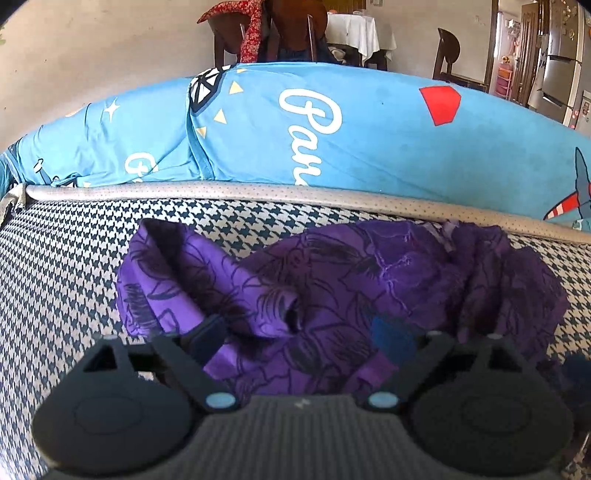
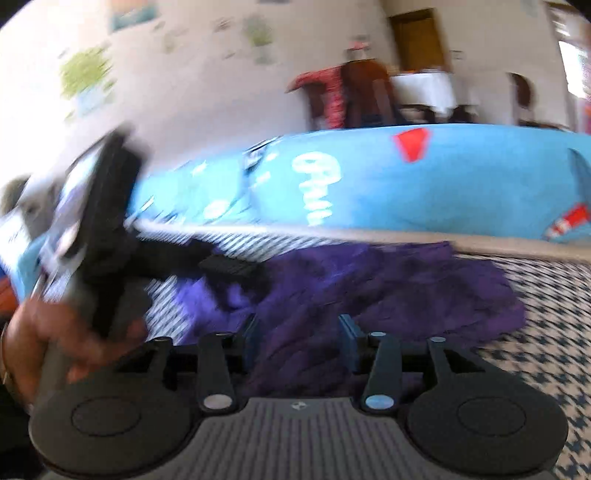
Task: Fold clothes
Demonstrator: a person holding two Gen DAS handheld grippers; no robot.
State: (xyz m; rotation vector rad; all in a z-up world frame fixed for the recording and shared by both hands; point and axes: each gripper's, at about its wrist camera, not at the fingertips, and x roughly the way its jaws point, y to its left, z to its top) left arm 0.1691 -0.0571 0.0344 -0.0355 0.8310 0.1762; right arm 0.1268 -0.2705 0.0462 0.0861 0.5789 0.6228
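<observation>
A crumpled purple garment (image 1: 332, 280) with dark line drawings lies on the houndstooth cushion (image 1: 66, 266). A rolled fold of it juts toward the camera. My left gripper (image 1: 299, 332) hovers over its near edge, jaws wide apart, with cloth lying loose between the fingers (image 1: 208, 334). In the blurred right wrist view the same purple garment (image 2: 406, 288) spreads ahead. My right gripper (image 2: 300, 341) is open above it, its pads apart with cloth below the gap. The left gripper (image 2: 236, 267) also shows there, held by a hand (image 2: 55, 339) at the left.
A blue patterned sheet (image 1: 369, 133) with white lettering covers the raised surface behind a pale piped edge (image 1: 258, 192). Farther back stand wooden chairs (image 1: 295, 33), a table with a white cloth (image 1: 354, 29) and a fridge (image 1: 561, 59) at the right.
</observation>
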